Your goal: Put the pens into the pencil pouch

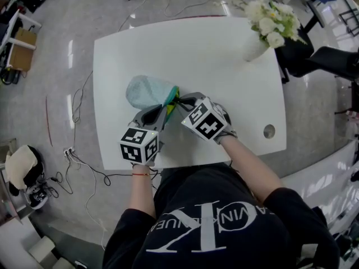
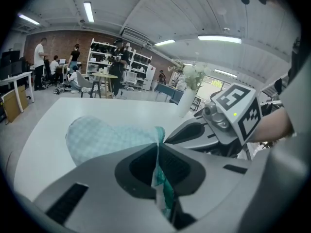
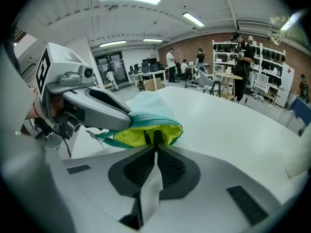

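Light teal pencil pouch (image 1: 147, 90) lying on white table (image 1: 196, 55), mouth open with yellow lining, left gripper (image 2: 158, 148) clenched on the zipper edge of the mouth, right gripper (image 3: 155, 148) closed on a thin dark piece (image 3: 157, 136) at the same mouth, kind not clear

Upside-down "CK" monogram on black T-shirt (image 1: 224, 206)

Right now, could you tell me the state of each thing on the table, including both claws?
pouch: lying on the table, mouth unzipped, yellow lining showing.
left claw: shut on the pouch's zipper edge.
right claw: shut at the pouch's open mouth.
vase: upright, holding flowers.
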Demonstrator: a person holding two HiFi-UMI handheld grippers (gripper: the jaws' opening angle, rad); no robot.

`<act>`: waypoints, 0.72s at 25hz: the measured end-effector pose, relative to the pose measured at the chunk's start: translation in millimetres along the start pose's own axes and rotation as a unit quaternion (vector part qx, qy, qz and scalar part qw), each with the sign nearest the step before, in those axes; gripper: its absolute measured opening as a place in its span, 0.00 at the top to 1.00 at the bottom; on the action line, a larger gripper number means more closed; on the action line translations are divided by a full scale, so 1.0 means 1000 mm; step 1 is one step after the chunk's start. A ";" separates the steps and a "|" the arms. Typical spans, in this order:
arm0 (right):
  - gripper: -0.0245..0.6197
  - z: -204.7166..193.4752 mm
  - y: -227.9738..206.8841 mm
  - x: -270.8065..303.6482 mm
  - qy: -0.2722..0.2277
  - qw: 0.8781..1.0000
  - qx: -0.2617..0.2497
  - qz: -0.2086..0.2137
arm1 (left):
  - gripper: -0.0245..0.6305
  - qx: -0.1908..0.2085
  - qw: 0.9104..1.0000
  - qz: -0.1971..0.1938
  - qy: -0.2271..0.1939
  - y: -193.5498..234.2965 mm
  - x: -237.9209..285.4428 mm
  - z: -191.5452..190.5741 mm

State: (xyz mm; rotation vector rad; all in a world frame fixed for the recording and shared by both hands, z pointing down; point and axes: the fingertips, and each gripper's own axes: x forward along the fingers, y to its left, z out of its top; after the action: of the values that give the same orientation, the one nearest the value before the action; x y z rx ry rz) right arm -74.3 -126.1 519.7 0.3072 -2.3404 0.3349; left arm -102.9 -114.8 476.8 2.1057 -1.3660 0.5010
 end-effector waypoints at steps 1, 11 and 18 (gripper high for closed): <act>0.92 0.002 0.001 0.001 0.000 1.000 -0.001 0.000 | 0.94 0.001 1.000 -0.001 0.001 0.000 -0.001 -0.001; 0.93 0.006 0.006 0.017 0.008 1.000 -0.012 0.007 | 0.94 0.011 1.000 -0.015 0.010 0.000 0.000 -0.009; 0.93 0.002 0.016 0.024 0.011 1.000 -0.012 0.018 | 0.94 0.040 0.999 0.010 0.030 0.011 -0.005 -0.021</act>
State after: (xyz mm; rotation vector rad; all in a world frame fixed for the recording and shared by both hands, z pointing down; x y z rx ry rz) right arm -96.8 -114.6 532.8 0.2500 -2.3285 0.3263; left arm -115.1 -100.9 492.8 2.1245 -1.3544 0.6312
